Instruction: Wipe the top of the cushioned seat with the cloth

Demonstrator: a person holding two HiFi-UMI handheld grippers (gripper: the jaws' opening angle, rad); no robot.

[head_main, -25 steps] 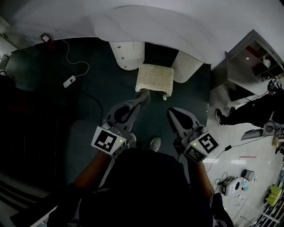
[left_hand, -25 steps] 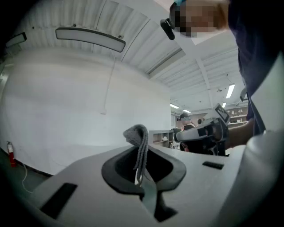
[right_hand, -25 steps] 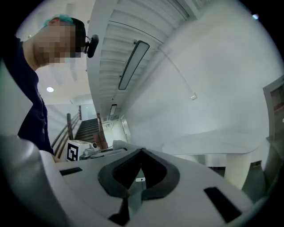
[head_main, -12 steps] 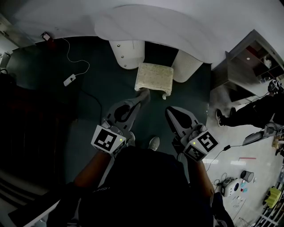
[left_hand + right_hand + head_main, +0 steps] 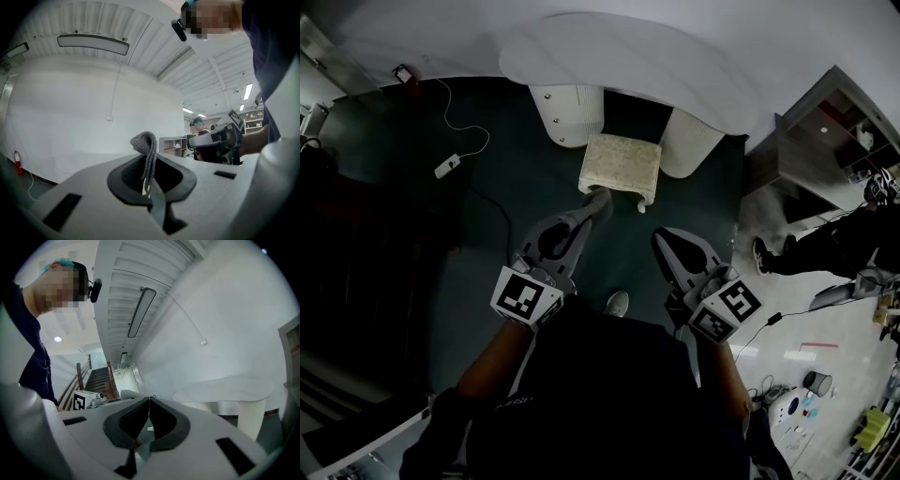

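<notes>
cloth (image 5: 147,146) half hidden, person (image 5: 817,249) cropped at edge

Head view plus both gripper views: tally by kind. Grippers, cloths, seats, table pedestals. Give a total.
Two-jaw grippers: 2, left gripper and right gripper
Grey knitted cloth, pinched in the left gripper: 1
Cream cushioned seat: 1
White ribbed table pedestals: 2
Total: 6
</notes>
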